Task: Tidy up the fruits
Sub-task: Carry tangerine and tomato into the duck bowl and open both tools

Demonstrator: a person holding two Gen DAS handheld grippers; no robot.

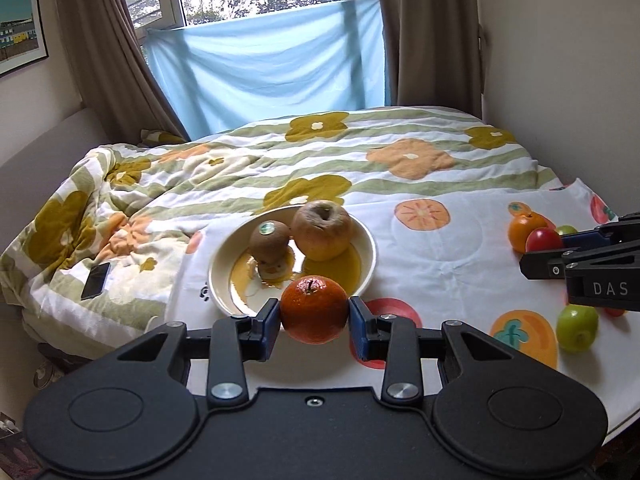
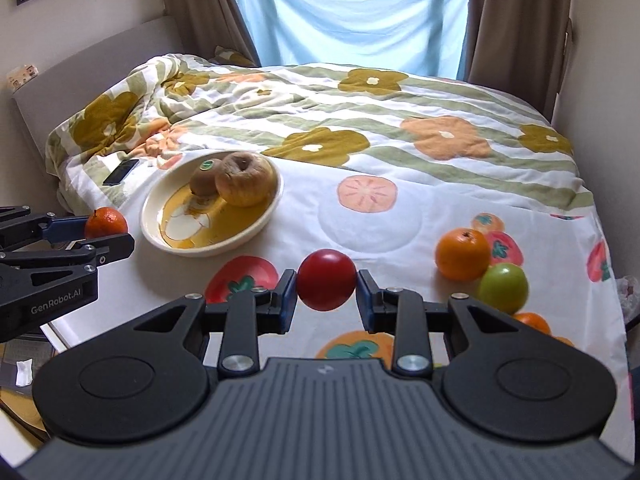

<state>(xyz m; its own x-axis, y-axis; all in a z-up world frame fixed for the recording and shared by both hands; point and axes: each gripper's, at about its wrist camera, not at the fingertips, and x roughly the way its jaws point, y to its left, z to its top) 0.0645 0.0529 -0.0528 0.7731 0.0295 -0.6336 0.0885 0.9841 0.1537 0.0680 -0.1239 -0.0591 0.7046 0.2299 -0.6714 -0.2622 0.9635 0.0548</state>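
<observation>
- Two grippers, each closed on one fruit above the bed: left gripper (image 1: 314,322) pinches a tangerine (image 1: 314,309) across its widest part; right gripper (image 2: 326,294) likewise grips a red fruit (image 2: 327,279).
- Both fruits look light, round, smooth-skinned, so likely slippery; a gentle, centred pinch suits them.
- Beyond lies the plate (image 2: 168,242), holding a kiwi (image 2: 205,178) and a wrinkled apple (image 2: 244,182).
- Loose orange (image 2: 462,254) and green fruit (image 2: 503,287) rest touching on the cloth (image 2: 372,220).

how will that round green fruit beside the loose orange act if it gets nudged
The round, smooth green fruit would probably roll easily. The soft printed bed cover under it may slow it. It looks pressed against the round orange fruit, so a push could shift both.
</observation>
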